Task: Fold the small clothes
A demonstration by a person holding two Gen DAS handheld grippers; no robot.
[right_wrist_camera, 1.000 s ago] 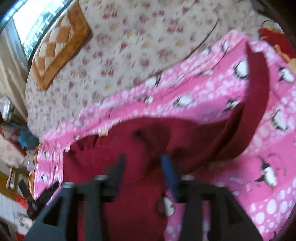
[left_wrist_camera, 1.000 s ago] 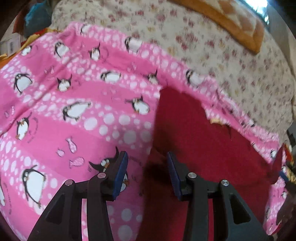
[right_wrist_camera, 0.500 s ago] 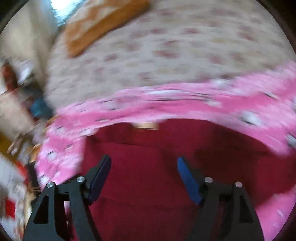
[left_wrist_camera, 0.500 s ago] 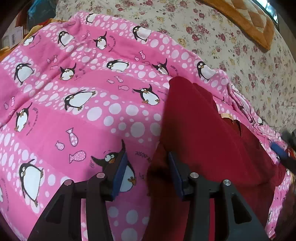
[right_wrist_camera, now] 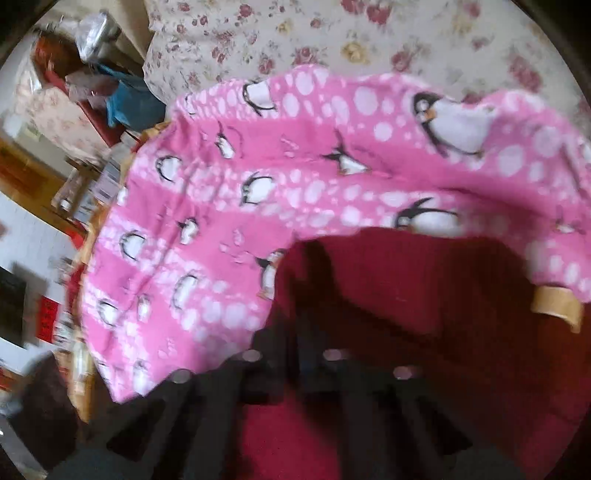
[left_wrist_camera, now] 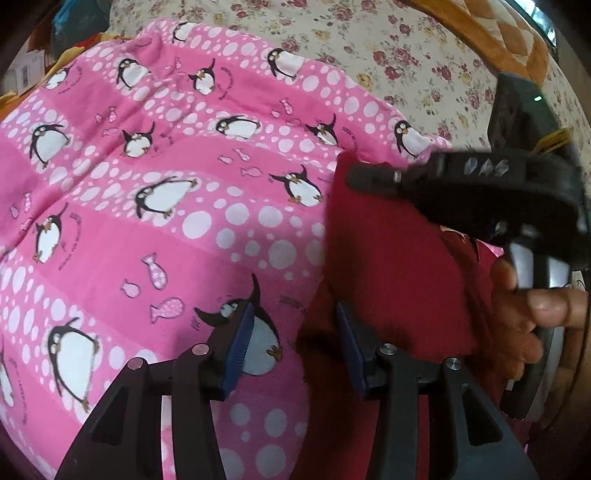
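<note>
A dark red garment lies folded on a pink penguin-print blanket. My left gripper is open, its blue pads straddling the garment's left edge low over the blanket. The right gripper's body shows at the right of the left wrist view, held by a hand, its fingers lying over the garment's far part. In the right wrist view the garment fills the lower middle with a tan label at its right. My right gripper is blurred there and its jaws look close together over the red cloth.
A cream floral bedspread lies beyond the blanket, with an orange checked cushion at the far right. The blanket's left side hangs near the bed edge, with room clutter beyond it.
The right gripper has swung left over the garment, now showing large in the left wrist view, and its jaws have gone from wide open to close together. The left gripper has hardly moved.
</note>
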